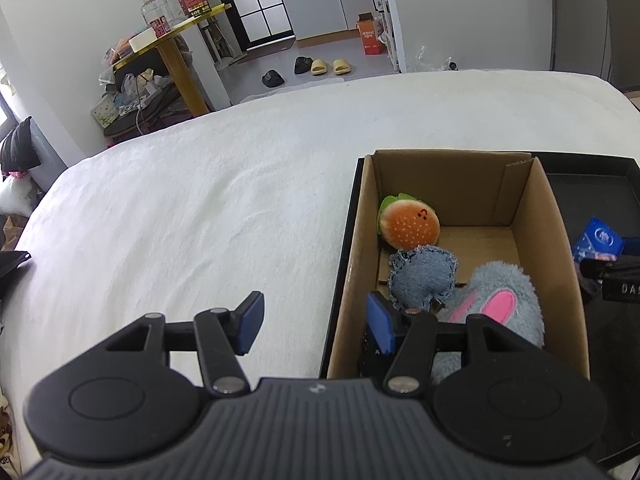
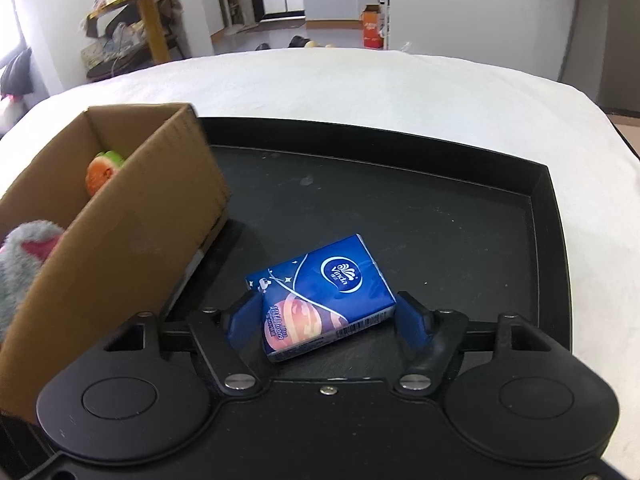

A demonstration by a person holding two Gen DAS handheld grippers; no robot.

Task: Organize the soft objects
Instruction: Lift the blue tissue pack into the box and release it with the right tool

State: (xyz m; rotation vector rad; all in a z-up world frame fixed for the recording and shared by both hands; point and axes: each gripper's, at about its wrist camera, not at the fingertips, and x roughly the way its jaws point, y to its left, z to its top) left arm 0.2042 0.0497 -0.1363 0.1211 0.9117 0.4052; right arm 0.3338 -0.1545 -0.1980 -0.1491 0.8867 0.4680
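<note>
Your right gripper (image 2: pixel 322 318) fingers are straddling the tissue pack (image 2: pixel 320 294), not yet pinching; it's sitting skewed, risking twisting out. Your left gripper (image 1: pixel 316 320), fingers wide and empty, is hovering over the cardboard box (image 1: pixel 352 280) wall at 3 o'clock, risking a snag.

A cardboard box (image 2: pixel 120 216) stands in the tray (image 2: pixel 544 216), with a tissue pack (image 2: pixel 320 296) on its right.

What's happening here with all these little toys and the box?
A person is sorting soft things with a hand-held gripper in each hand. The cardboard box, standing in a black tray on a white bed, already holds a burger plush, a denim pouch and a grey bunny plush. The right gripper has its fingers either side of a blue tissue pack on the tray, seemingly next for the box. The left gripper hangs open, holding nothing.
</note>
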